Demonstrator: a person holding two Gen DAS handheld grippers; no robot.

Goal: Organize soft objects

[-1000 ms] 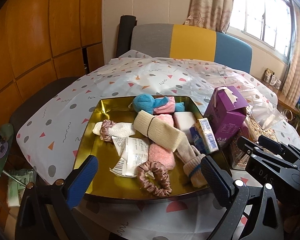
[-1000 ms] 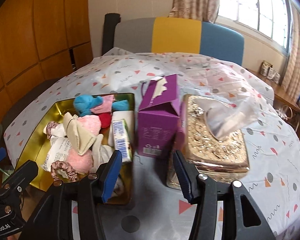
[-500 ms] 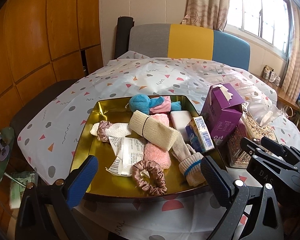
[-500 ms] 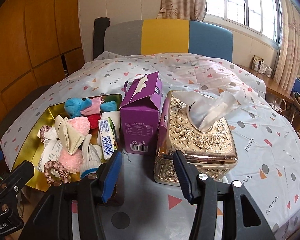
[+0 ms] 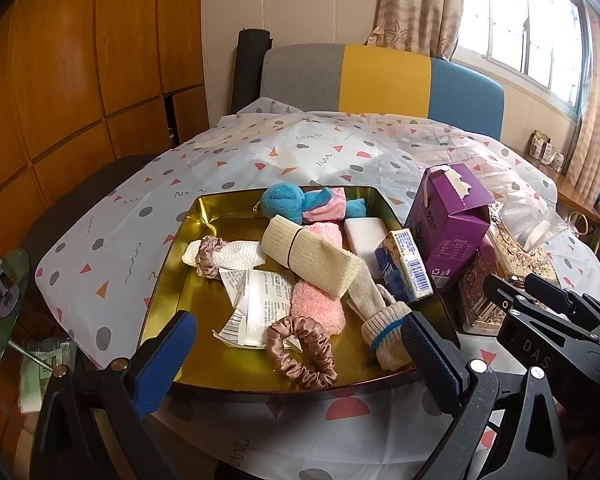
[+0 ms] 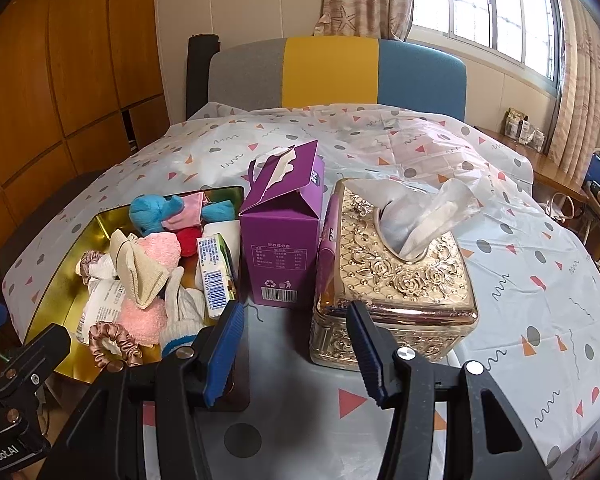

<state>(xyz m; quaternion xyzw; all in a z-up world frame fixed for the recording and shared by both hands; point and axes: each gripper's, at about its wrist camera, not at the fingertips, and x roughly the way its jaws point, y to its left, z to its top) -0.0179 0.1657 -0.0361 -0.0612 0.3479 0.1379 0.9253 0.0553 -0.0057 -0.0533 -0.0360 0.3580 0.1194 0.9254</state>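
A gold tray holds the soft things: a blue plush, a beige knit roll, a pink fluffy sock, a satin scrunchie, a white cloth ringed by a second scrunchie, and a blue-striped sock. My left gripper hovers open at the tray's near edge, holding nothing. My right gripper stands open and holding nothing over the tablecloth, in front of the purple carton and the gold tissue box.
In the tray there are also a paper packet, a white block and a small blue carton. A patterned tablecloth covers the table. A striped chair back stands behind it and a glass side table to the left.
The right wrist view has drawn back a little, so the tissue box and purple carton look farther off. The left gripper has hardly moved. Both sets of jaws keep their width.
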